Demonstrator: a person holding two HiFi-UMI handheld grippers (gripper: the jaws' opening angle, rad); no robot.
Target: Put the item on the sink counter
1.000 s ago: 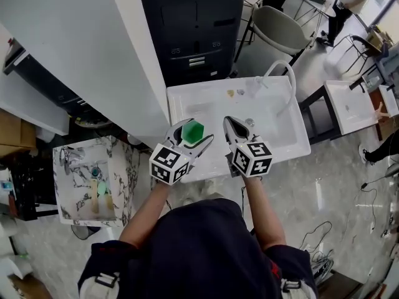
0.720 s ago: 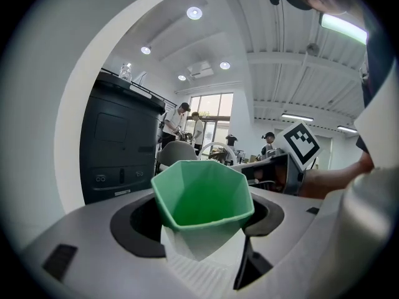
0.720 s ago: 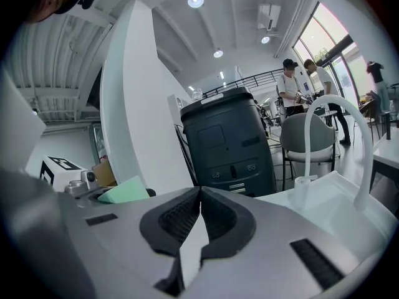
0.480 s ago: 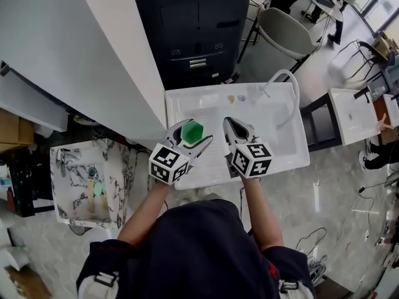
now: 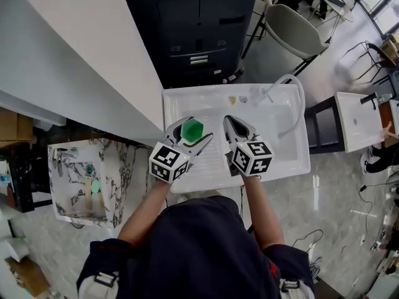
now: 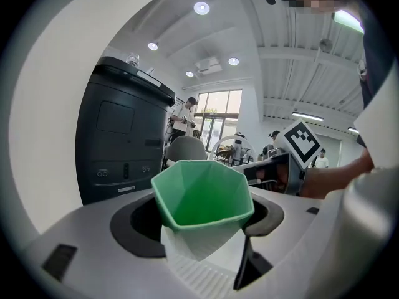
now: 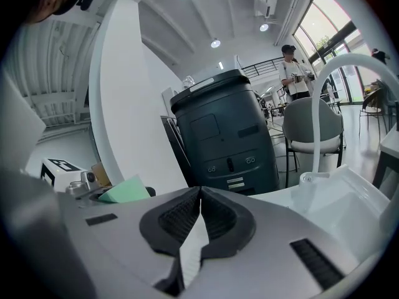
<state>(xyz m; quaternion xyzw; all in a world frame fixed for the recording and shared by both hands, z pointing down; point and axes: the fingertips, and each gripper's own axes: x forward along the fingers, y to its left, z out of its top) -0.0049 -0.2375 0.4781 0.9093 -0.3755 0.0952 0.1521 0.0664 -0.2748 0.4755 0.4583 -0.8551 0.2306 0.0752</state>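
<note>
A green faceted cup (image 5: 192,130) sits upright between the jaws of my left gripper (image 5: 189,129), which is shut on it over the left part of the white sink counter (image 5: 181,98). In the left gripper view the green cup (image 6: 202,194) fills the gap between the jaws, its open mouth facing up. My right gripper (image 5: 234,124) hangs beside it over the ribbed drainboard, shut with nothing in it; in the right gripper view my right gripper (image 7: 199,195) shows its dark pads meeting at the tips.
The sink has a white curved faucet (image 5: 290,80) at its back right. A dark cabinet (image 5: 196,23) stands behind the sink, a white wall panel (image 5: 81,61) to its left. A marbled stand (image 5: 90,179) sits lower left, a grey chair (image 5: 293,30) and another white basin (image 5: 361,120) to the right.
Both grippers have moved forward over the sink unit, which now lies closer beneath them. The green cup stays held in the left gripper; the right stays shut.
</note>
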